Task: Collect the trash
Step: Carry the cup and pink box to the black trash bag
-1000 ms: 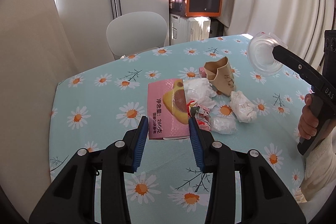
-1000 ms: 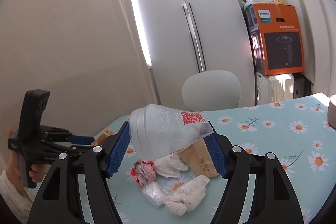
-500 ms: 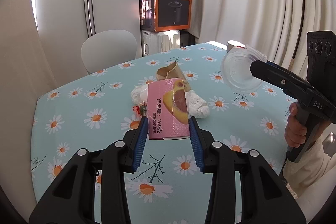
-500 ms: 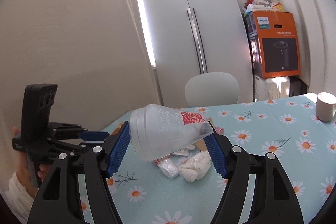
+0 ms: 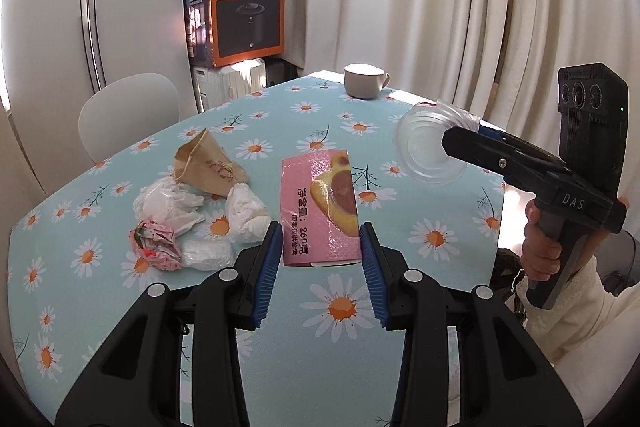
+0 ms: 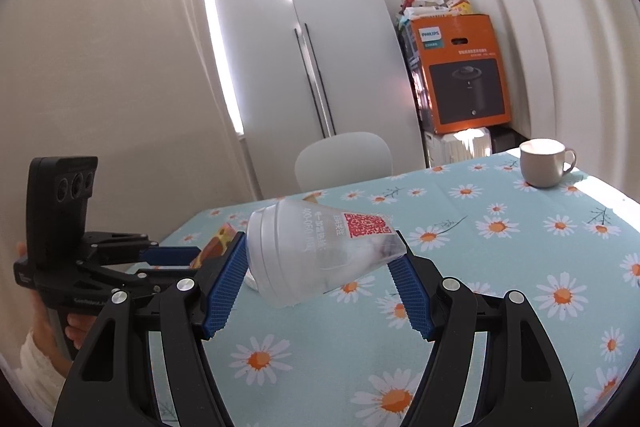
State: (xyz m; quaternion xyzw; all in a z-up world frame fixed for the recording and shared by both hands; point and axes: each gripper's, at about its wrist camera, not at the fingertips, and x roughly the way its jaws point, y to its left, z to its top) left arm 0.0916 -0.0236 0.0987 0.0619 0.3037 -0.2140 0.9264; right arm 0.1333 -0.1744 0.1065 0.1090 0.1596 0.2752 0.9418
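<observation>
My left gripper (image 5: 322,259) is shut on a pink snack wrapper (image 5: 320,207) and holds it above the daisy tablecloth (image 5: 340,307). My right gripper (image 6: 320,283) is shut on a clear plastic cup (image 6: 320,251) with a red QR label, lying sideways above the table; the cup also shows in the left wrist view (image 5: 428,155). On the table to the left lie a brown paper bag (image 5: 208,167), crumpled white tissues (image 5: 168,203) (image 5: 246,213), a red-and-white crumpled wrapper (image 5: 154,243) and a small clear packet (image 5: 206,255).
A beige mug (image 5: 364,81) (image 6: 544,163) stands at the table's far corner. A white chair (image 5: 128,115) sits behind the table. An orange Philips box (image 5: 244,11) is stacked on a white appliance by the curtains.
Both grippers have swung to the right with their loads. The trash pile has shifted to the left in the left wrist view and out of the right wrist view. The mug has come into view.
</observation>
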